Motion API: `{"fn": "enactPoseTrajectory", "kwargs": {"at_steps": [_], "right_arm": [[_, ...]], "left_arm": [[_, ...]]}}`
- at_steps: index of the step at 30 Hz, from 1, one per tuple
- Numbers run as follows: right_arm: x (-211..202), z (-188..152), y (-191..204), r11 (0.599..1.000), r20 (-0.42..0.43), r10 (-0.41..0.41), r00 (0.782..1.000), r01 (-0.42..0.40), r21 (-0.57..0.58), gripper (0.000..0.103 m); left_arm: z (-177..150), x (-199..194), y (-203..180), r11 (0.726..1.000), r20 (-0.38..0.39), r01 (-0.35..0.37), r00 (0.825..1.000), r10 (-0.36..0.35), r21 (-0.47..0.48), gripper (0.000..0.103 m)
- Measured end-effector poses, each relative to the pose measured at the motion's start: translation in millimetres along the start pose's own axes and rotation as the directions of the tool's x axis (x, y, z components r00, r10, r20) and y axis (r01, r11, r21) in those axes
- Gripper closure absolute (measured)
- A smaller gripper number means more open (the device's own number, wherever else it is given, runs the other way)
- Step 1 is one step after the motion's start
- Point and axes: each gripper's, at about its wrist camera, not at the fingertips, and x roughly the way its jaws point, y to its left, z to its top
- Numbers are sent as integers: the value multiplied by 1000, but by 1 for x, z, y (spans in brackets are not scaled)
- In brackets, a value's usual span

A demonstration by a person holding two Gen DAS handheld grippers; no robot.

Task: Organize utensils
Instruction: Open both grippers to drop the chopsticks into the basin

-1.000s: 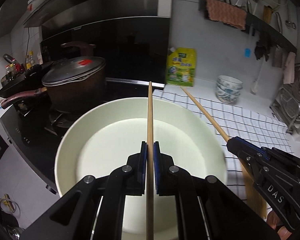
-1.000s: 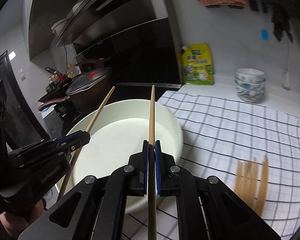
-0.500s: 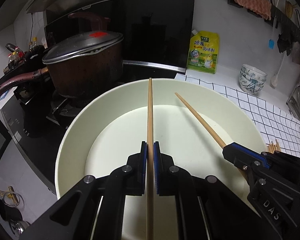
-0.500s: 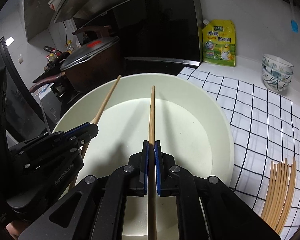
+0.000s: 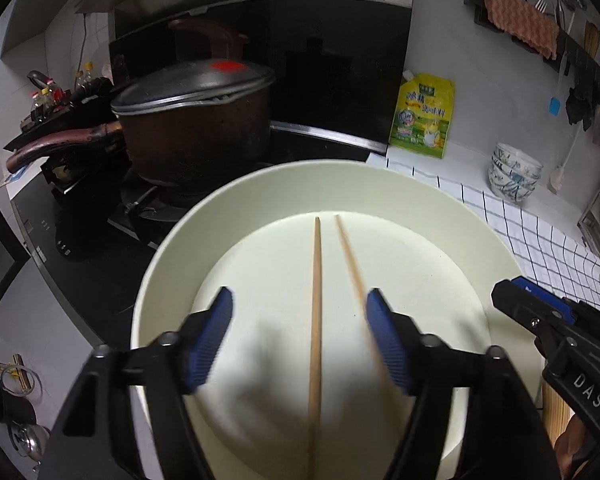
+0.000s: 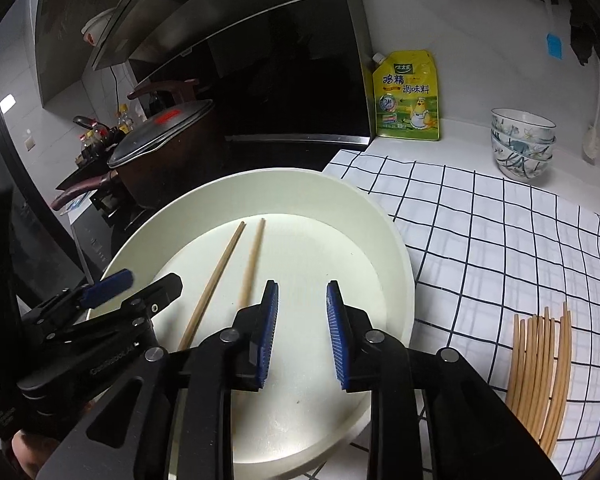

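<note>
A large pale green plate (image 5: pixel 380 184) (image 6: pixel 396 248) sits at the counter's left end beside the stove. Two wooden chopsticks lie loose in it, side by side: one (image 5: pixel 315 304) (image 6: pixel 214 288) and the other (image 5: pixel 350 256) (image 6: pixel 252 264). My left gripper (image 5: pixel 300 332) (image 6: pixel 140 288) is open and empty above the plate, its jaws either side of the chopsticks. My right gripper (image 6: pixel 302 328) (image 5: pixel 528 300) is open and empty over the plate's right half. A bundle of several more chopsticks (image 6: pixel 540 368) lies on the checked cloth to the right.
A lidded brown pot (image 5: pixel 192 120) stands on the stove behind the plate. A yellow seasoning pouch (image 6: pixel 408 96) leans on the wall. Stacked patterned bowls (image 6: pixel 522 144) stand at the back right. The black-and-white checked cloth (image 6: pixel 500 232) covers the counter.
Both grippers held one chopstick each over the plate. Both have opened and the two chopsticks now lie in the plate.
</note>
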Motion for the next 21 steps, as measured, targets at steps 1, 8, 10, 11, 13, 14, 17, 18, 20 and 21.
{"fn": "enactPoseTrajectory", "kwargs": {"at_steps": [1, 8, 10, 11, 13, 14, 17, 18, 20, 21], "right_arm": [[-2, -1, 0, 1000, 1, 2, 1000, -2, -1, 79], [-17, -2, 7, 1000, 23, 8, 1000, -7, -20, 79], [-22, -3, 7, 1000, 30, 9, 1000, -9, -20, 78], [-24, -4, 8, 1000, 33, 9, 999, -9, -19, 78], [-30, -6, 8, 1000, 36, 8, 999, -8, -19, 77], [-33, -7, 9, 1000, 38, 8, 999, -7, -19, 75], [-42, -11, 9, 1000, 47, 7, 999, -6, -21, 71], [-44, -13, 9, 1000, 50, 5, 999, -3, -22, 71], [-52, -16, 8, 1000, 57, 2, 998, -1, -23, 70], [-55, -17, 8, 1000, 61, -1, 998, 2, -22, 70]], "left_arm": [[0, -3, 0, 1000, 8, -3, 1000, 3, 0, 32], [1, -17, 4, 1000, 21, 0, 1000, 0, -19, 32], [0, -22, 5, 1000, 24, 2, 1000, -2, -22, 32], [-1, -24, 5, 1000, 25, 3, 1000, -3, -21, 32], [-4, -28, 5, 1000, 25, 3, 1000, -2, -20, 32], [-5, -31, 5, 1000, 26, 4, 1000, -4, -20, 32], [-8, -37, 2, 1000, 27, 8, 1000, -7, -15, 31], [-10, -39, 1, 1000, 28, 9, 1000, -8, -11, 30], [-12, -44, -3, 1000, 31, 13, 999, -13, -5, 30], [-13, -47, -6, 1000, 32, 16, 999, -16, -1, 29]]}}
